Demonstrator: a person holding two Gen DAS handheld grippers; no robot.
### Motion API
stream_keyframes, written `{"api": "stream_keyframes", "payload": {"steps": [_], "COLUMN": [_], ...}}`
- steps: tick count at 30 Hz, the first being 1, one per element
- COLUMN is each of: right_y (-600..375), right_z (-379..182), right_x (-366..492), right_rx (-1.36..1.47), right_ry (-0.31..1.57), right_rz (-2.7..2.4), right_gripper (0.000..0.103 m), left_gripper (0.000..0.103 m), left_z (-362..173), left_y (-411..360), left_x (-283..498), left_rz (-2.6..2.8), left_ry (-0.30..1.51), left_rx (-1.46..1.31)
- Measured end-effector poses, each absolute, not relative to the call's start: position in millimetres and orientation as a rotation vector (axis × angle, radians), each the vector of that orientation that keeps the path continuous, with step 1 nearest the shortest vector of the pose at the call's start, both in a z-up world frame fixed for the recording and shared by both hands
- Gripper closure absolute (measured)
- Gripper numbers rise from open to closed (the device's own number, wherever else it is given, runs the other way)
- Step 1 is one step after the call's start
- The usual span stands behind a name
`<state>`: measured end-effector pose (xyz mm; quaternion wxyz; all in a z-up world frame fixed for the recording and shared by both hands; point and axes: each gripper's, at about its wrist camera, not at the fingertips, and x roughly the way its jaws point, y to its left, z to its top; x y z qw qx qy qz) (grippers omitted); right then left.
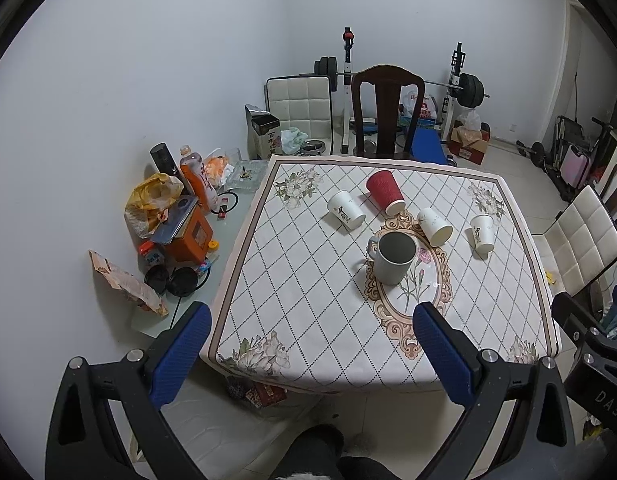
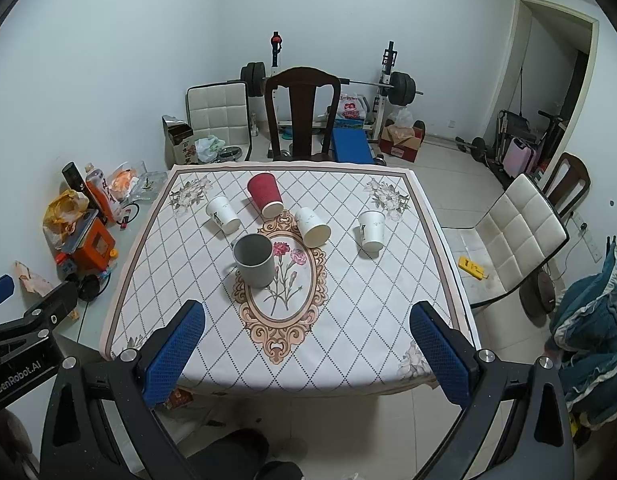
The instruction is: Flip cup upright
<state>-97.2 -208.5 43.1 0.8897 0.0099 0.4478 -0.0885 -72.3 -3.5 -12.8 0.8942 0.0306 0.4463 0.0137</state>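
The left gripper (image 2: 0, 292) reads "GenRobot.AI". Behind the upright grey mug (image 1: 392, 258), the red cup (image 1: 384, 192) lies on its side, mouth toward the camera. Both the left and the right gripper (image 2: 308, 330) gape, holding nothing.

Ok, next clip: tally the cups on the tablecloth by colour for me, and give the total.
White paper cups: 3, left, middle, right
Red paper cup: 1
Grey mug: 1
Total: 5
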Motion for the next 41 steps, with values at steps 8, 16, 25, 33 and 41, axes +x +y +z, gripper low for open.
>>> {"api": "stream_keyframes", "payload": {"steps": [8,16,25,33,41], "right_y": [-207.1,-207.1,-206.6,-201.5,-201.4], "right_z": [43.8,44.9,45.6,49.7,49.3], "right_x": [-98.6,-99.8,-101.9,-104.3,-105.2], "right_rx": [0.020,0.021,0.023,0.021,0.022], "right_ry": [0.930,0.926,0.925,0.923,0.923], "right_rz": [-0.181,-0.181,-0.180,-0.173,-0.173], "right_gripper": [0.000,0.000,0.000,0.000,0.000], "left_gripper": [0.000,0.000,0.000,0.000,0.000], "left_z": [-12.7,-11.7,-9.9,-6.8,-1.8], "left_y": [-3.4,-3.2,-3.4,-2.2,-1.5], "left_x": [-72.2,-75.9,-79.2,-83.7,-87.1], "left_rz": [0.028,0.026,0.031,0.031,0.023], "left_ry": [0.926,0.919,0.915,0.912,0.909], "left_rx": [0.063,0.060,0.060,0.059,0.050]}}
